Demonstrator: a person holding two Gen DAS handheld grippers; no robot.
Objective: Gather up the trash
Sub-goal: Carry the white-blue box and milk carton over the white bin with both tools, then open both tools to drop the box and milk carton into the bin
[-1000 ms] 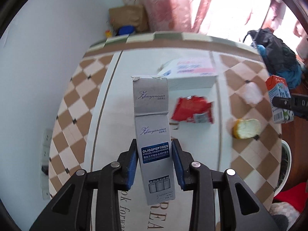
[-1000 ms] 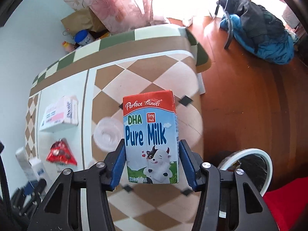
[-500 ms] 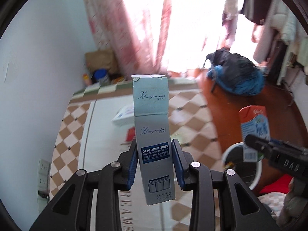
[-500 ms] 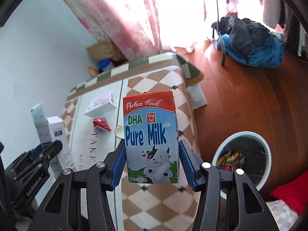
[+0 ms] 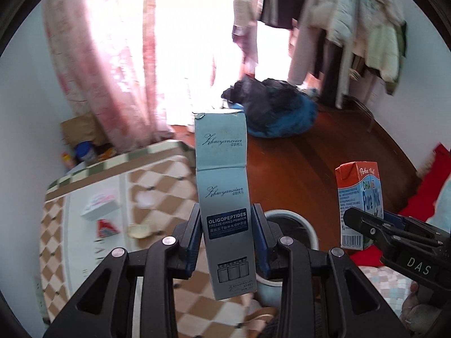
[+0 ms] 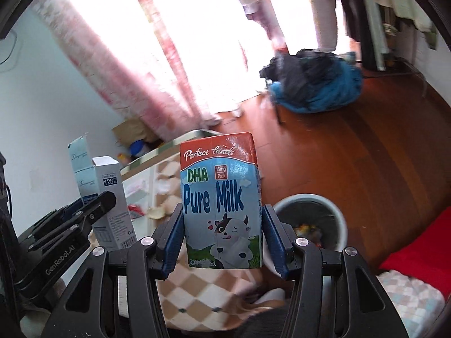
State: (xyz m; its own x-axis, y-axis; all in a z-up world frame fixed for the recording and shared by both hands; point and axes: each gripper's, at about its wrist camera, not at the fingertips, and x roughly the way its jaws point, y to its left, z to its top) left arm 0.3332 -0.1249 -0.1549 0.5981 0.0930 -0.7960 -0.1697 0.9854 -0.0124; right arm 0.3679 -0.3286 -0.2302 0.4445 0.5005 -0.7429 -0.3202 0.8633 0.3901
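Note:
My left gripper [image 5: 227,236] is shut on a tall pale-blue cosmetics box [image 5: 224,197], held upright above the table edge. My right gripper [image 6: 222,236] is shut on a red and blue Pure Milk carton [image 6: 221,208], also upright. Each shows in the other's view: the carton [image 5: 359,202] at the right, the box [image 6: 104,197] at the left. A white-rimmed trash bin [image 6: 313,219] stands on the floor below and right of the carton; it also shows behind the box in the left wrist view [image 5: 293,219]. A red wrapper [image 5: 105,226], a piece of bread [image 5: 139,229] and a white box [image 5: 98,204] lie on the table.
The checkered tablecloth table [image 5: 157,186] is at the left, against a pale wall. A dark and blue heap of clothes [image 5: 276,109] lies on the wooden floor. Pink curtains [image 5: 112,56] and hanging clothes [image 5: 352,22] are behind. A red cloth [image 6: 417,248] is at the right.
Both grippers have lifted away from the table with their items and swung right toward the trash bin. The room and floor have come into view.

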